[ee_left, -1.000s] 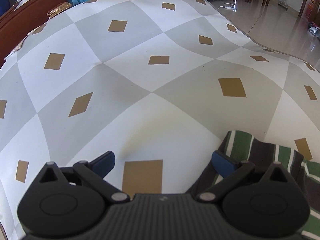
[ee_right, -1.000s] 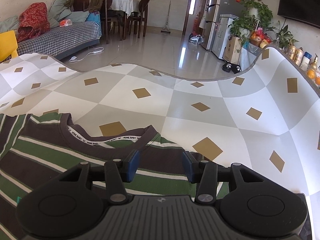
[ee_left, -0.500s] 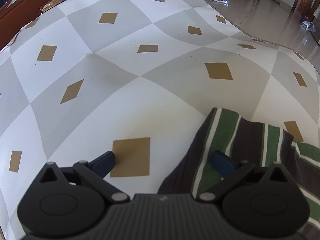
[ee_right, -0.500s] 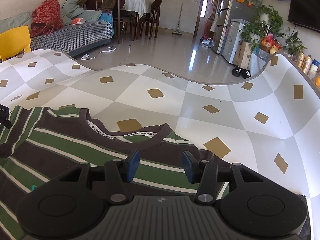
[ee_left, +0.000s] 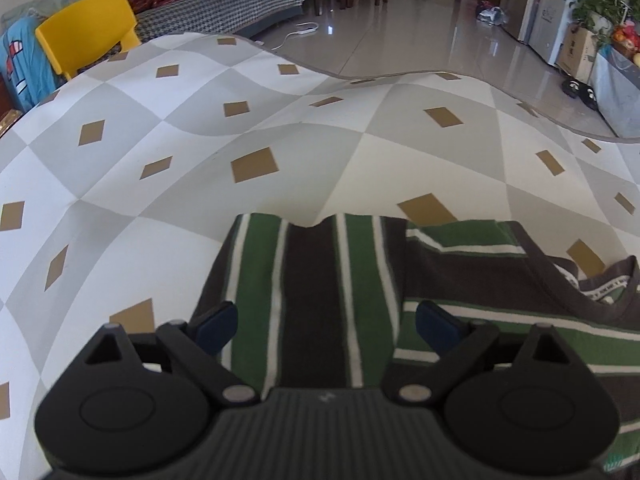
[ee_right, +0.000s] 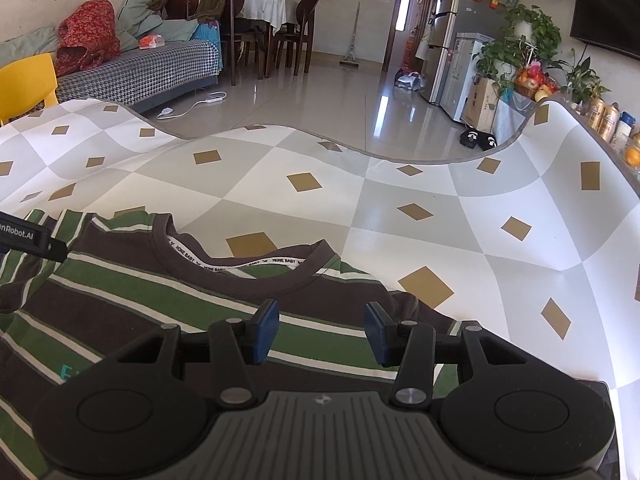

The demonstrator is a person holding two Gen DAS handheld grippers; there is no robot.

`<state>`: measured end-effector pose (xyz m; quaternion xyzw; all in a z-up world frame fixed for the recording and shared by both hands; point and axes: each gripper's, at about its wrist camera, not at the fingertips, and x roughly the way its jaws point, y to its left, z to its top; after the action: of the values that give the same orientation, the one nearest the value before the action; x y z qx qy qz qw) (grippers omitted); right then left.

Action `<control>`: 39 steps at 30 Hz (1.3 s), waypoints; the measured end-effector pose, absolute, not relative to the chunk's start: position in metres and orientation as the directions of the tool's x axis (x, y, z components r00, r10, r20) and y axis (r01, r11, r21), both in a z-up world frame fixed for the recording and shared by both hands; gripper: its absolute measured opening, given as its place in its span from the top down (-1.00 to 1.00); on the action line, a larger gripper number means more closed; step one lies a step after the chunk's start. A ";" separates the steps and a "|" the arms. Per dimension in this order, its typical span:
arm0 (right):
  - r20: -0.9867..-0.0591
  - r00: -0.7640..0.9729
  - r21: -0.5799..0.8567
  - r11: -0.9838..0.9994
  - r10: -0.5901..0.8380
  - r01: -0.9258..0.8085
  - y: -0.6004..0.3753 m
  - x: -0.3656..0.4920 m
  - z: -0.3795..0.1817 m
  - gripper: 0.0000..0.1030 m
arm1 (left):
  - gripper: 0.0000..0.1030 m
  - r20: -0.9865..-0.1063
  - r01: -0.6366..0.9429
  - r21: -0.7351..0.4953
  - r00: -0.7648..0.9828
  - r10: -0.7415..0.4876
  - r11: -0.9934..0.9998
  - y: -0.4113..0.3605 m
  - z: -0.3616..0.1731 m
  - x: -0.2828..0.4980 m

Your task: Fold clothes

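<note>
A brown, green and white striped T-shirt lies flat on the checked table cover, collar towards the far edge. My left gripper hovers over the shirt's left sleeve. Its jaws are wide and closing, the sleeve lies under the gap, and the pads do not press on it. Part of the left gripper's body shows at the left edge of the right wrist view. My right gripper stands open over the right shoulder, just below the collar, gripping nothing.
The table cover's wavy far edge drops to a tiled floor. A yellow chair and a sofa stand beyond the left side. Cans and bottles line the raised right edge. Bare cover stretches left of the sleeve.
My left gripper has swung right from bare cover to above the sleeve and rolled, so its view now faces the room. Its jaws have narrowed slightly. The right gripper has stayed put.
</note>
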<state>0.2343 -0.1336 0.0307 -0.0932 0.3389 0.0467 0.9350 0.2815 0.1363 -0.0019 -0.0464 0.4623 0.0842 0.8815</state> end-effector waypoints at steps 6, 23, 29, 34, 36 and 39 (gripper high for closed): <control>-0.652 0.758 -0.119 0.987 0.006 -0.110 -0.142 0.236 0.031 0.14 | -0.88 -0.827 -0.020 -0.054 0.561 -0.033 0.998 0.094 0.000 0.271; -0.653 0.721 0.003 0.952 0.232 -0.305 -0.089 0.218 0.039 0.21 | -0.89 -0.848 -0.392 -0.093 0.513 0.133 0.915 0.224 0.022 0.256; -0.641 0.672 0.044 0.892 0.371 -0.450 -0.039 0.196 0.044 0.34 | -0.76 -0.851 -0.452 -0.130 0.508 0.134 0.883 0.258 0.036 0.244; -0.647 0.612 0.055 0.828 0.455 -0.558 0.001 0.177 0.042 0.37 | -0.75 -0.841 -0.410 -0.075 0.515 0.163 0.909 0.267 0.045 0.233; -0.652 0.592 0.055 0.808 0.474 -0.587 0.015 0.170 0.040 0.37 | -0.75 -0.846 -0.421 -0.089 0.510 0.154 0.903 0.277 0.045 0.229; -0.656 0.572 0.053 0.786 0.493 -0.616 0.034 0.162 0.037 0.38 | -0.75 -0.864 -0.461 -0.134 0.488 0.124 0.877 0.293 0.041 0.223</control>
<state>0.1620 0.0337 0.0367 -0.0908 0.3394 0.3142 0.8820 0.2230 0.2931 0.0409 -0.1772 0.4754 0.1734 0.8441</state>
